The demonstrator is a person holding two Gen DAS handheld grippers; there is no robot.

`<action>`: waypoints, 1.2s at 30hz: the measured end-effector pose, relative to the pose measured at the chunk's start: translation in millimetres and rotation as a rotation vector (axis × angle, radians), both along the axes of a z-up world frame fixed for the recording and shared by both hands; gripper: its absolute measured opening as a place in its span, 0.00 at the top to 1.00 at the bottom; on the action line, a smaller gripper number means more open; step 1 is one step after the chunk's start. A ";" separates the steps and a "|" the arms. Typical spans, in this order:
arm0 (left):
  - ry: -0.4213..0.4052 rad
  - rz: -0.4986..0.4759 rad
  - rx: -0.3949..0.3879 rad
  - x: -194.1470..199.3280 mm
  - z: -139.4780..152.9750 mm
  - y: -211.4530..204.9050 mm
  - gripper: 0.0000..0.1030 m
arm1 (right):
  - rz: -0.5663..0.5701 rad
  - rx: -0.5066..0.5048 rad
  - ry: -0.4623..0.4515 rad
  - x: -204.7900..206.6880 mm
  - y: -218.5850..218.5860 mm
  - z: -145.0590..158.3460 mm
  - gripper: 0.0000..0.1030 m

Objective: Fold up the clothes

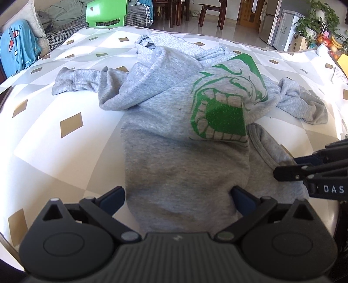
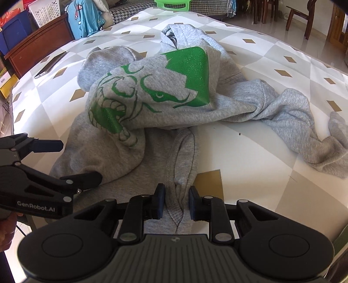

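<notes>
Pinching ribbed hem [image 2: 182, 174] of soft, floppy sweatshirt [image 1: 174, 135] in right gripper [image 2: 175, 201]; left gripper [image 1: 177, 197] spread wide around near fabric, gripping nothing.

A bright green plastic chair [image 1: 106, 13] stands beyond the diamond-patterned table cover [image 1: 65, 113]. Dark wooden chairs [image 1: 212, 13] stand farther back.

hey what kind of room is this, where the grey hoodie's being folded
Most likely a home living and dining area. The hoodie lies on a diamond-patterned table cover; beyond it are wooden dining chairs, a fridge and a houseplant.
</notes>
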State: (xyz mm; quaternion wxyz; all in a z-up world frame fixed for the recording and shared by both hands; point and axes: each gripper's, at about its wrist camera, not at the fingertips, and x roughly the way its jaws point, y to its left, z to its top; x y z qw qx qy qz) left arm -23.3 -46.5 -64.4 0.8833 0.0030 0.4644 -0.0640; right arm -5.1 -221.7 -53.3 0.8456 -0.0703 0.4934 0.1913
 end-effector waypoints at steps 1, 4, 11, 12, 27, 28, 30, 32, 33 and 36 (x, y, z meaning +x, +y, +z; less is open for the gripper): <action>-0.002 0.001 -0.003 0.2 0.6 0.2 0.00 | -0.005 -0.003 0.003 -3.8 -0.2 0.1 0.79; -0.009 0.008 -0.020 0.9 2.7 2.1 0.00 | -0.013 -0.013 0.011 -14.0 -0.8 0.9 0.78; -0.008 0.042 -0.063 2.4 5.2 10.8 0.00 | -0.004 -0.035 0.027 -40.9 2.2 1.6 0.78; -0.007 0.048 -0.068 2.5 5.6 12.2 0.00 | 0.000 -0.040 0.027 -44.7 3.1 1.6 0.78; -0.072 0.099 -0.095 -3.3 23.3 23.1 0.00 | -0.103 0.031 -0.003 -67.4 -1.1 15.4 0.66; -0.083 0.098 -0.096 -3.6 25.5 24.2 0.00 | -0.121 0.047 -0.013 -66.1 -2.6 18.0 0.65; -0.105 0.096 -0.094 -4.0 30.0 25.9 0.00 | -0.151 0.069 -0.031 -63.7 -4.2 21.9 0.64; -0.136 0.088 -0.073 -3.0 36.1 27.4 0.00 | -0.161 0.084 -0.036 -61.6 -4.0 23.6 0.63; -0.146 0.081 -0.055 -1.2 38.9 27.7 0.00 | -0.158 0.088 -0.035 -60.6 -2.6 23.5 0.63; -0.173 0.050 0.018 5.8 45.8 27.0 0.00 | -0.143 0.093 -0.028 -57.9 2.4 21.9 0.62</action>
